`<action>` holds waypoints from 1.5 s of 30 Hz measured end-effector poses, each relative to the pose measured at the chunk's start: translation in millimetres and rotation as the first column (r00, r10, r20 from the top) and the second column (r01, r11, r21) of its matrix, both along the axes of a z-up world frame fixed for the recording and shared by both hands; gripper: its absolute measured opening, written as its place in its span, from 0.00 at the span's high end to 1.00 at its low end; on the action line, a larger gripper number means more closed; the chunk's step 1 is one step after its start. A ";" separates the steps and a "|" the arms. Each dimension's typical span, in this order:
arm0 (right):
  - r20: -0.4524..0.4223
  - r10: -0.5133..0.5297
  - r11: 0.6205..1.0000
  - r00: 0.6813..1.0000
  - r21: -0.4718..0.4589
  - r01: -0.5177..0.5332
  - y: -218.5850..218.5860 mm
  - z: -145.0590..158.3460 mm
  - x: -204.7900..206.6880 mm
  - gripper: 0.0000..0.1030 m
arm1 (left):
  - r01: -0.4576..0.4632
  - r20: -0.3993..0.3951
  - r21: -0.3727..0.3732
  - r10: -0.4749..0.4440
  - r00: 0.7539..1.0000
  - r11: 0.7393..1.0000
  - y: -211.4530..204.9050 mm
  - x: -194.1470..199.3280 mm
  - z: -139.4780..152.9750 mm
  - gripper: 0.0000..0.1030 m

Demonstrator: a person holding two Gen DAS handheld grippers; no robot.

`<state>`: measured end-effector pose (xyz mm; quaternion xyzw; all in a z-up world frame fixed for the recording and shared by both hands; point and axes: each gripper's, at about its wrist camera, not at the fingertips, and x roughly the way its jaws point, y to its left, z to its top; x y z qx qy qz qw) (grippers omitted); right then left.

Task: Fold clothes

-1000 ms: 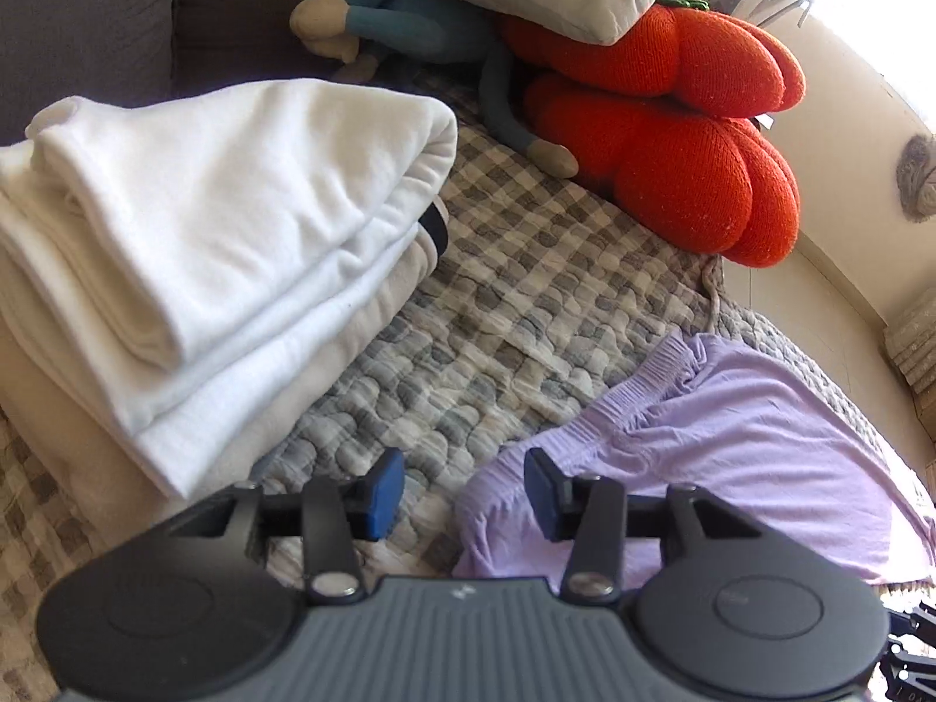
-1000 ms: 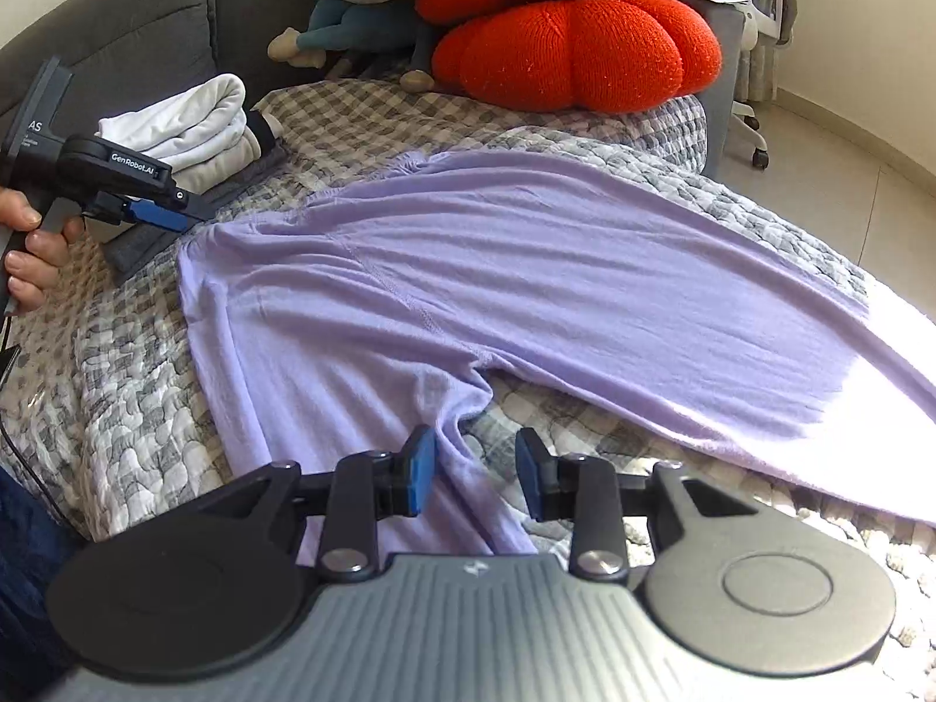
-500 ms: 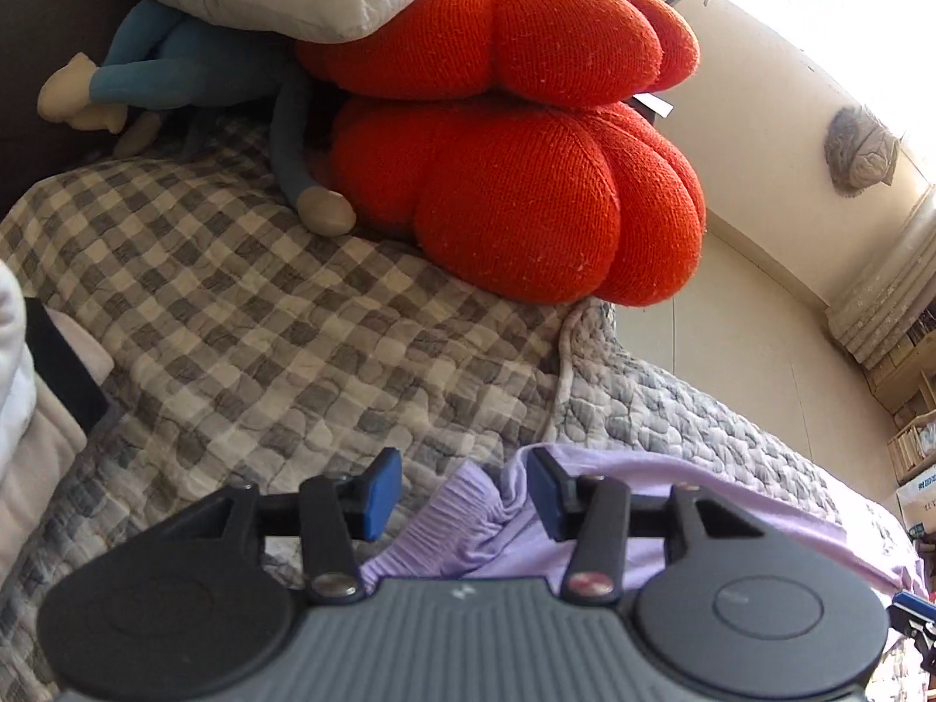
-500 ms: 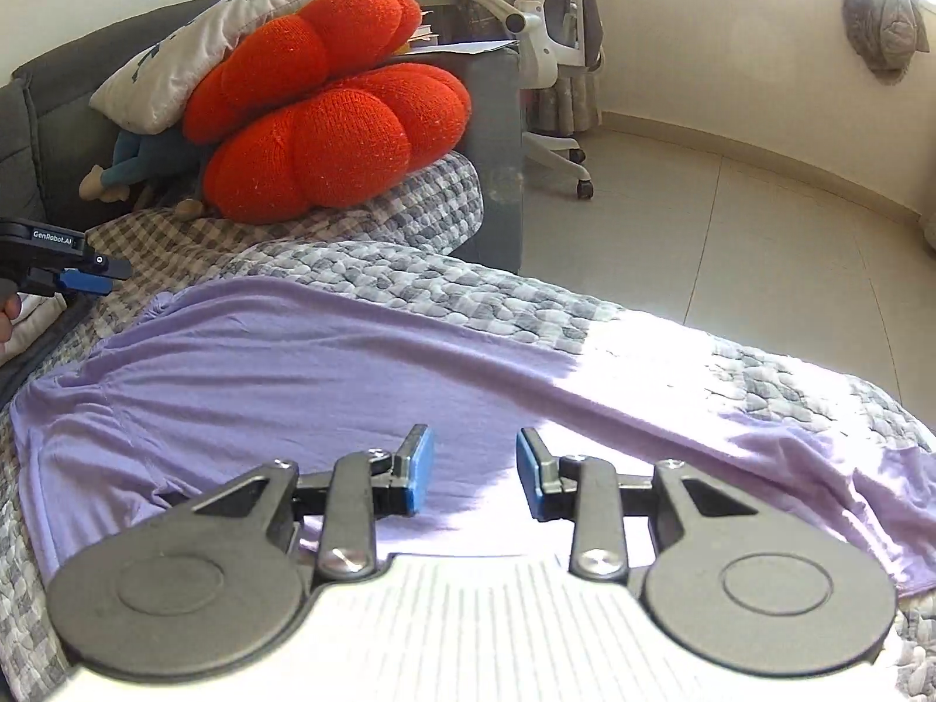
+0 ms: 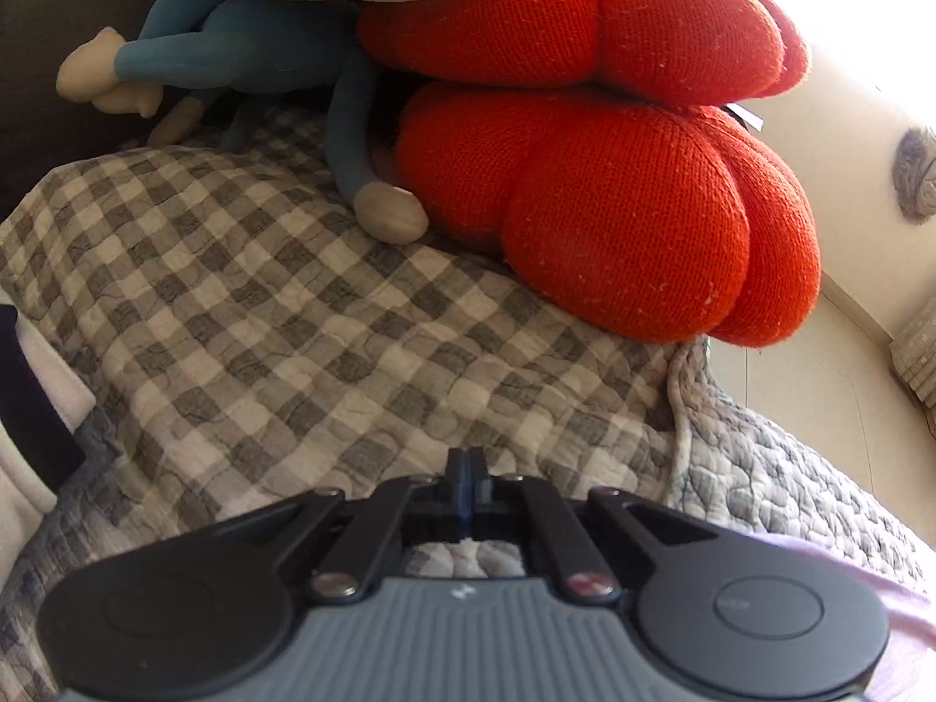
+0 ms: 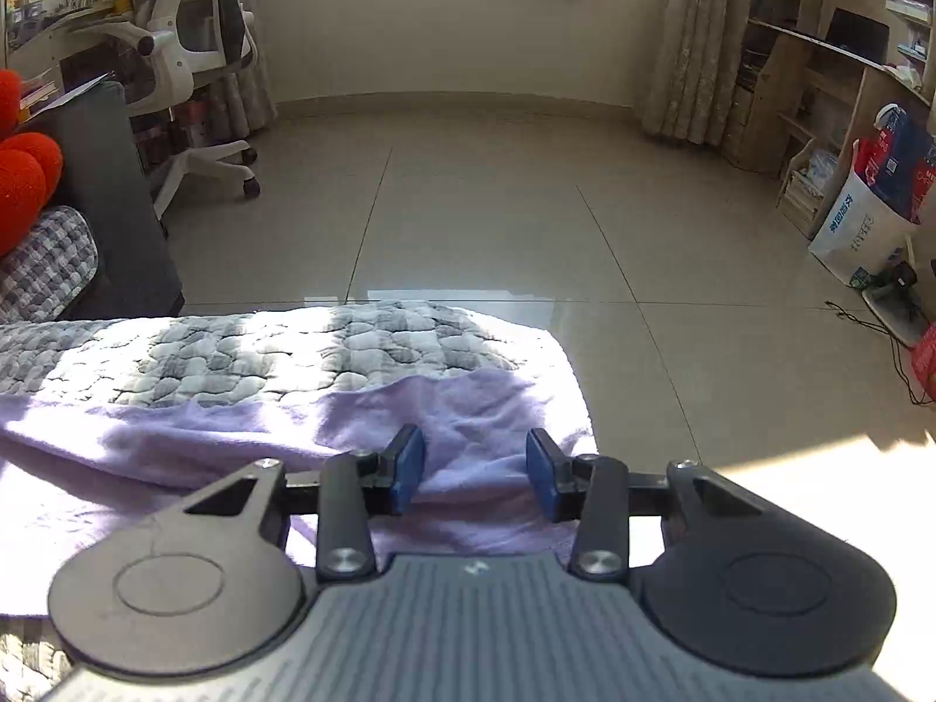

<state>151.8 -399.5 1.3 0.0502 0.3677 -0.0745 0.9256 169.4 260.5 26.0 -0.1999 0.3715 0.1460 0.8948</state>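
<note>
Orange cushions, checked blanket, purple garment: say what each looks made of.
Orange cushions: chunky knit yarn, matte, with visible stitch rows and stray lint; puffy lobes suggest soft filling.
Checked blanket: woven cloth, probably cotton, quilted; wavy stitch lines pucker the grey and cream squares.
Purple garment: thin, soft jersey-like knit, matte; it drapes in loose ripples at the sofa edge. Exact fibre cannot be told.

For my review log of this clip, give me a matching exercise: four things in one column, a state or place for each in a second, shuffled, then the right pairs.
Things:
1. left gripper
2. right gripper
3. orange knitted pumpkin cushion
4. white swivel office chair

States or places:
A. on the tiled floor
B. fingers spread, lilac garment beneath
C. fingers closed together
D. on the grey checked quilt

Pairs: 1-C, 2-B, 3-D, 4-A
</note>
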 end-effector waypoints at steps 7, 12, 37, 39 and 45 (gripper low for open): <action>0.101 -0.096 0.992 0.990 0.094 0.086 -26.4 9.8 -15.7 0.58 | 0.022 0.024 -0.151 -0.018 1.000 0.988 6.5 -2.3 1.3 0.98; 0.049 -0.100 0.992 0.994 0.080 0.096 -17.4 -5.1 -4.9 0.58 | 0.087 0.013 -0.145 -0.087 0.996 0.986 -6.7 0.9 -0.5 0.87; 0.158 -0.141 0.978 0.977 0.176 0.113 -17.7 6.6 -2.0 0.49 | 0.081 0.030 -0.028 -0.080 0.996 0.996 0.8 3.3 1.9 1.00; 0.169 -0.150 0.975 0.974 0.189 0.117 -17.1 9.8 -0.6 0.34 | 0.064 0.027 -0.038 -0.063 0.998 0.997 5.7 1.8 2.4 1.00; 0.109 -0.099 0.990 0.989 0.110 0.087 5.0 7.1 13.8 0.34 | 0.034 0.029 -0.050 -0.032 0.999 0.998 12.5 -1.6 2.2 1.00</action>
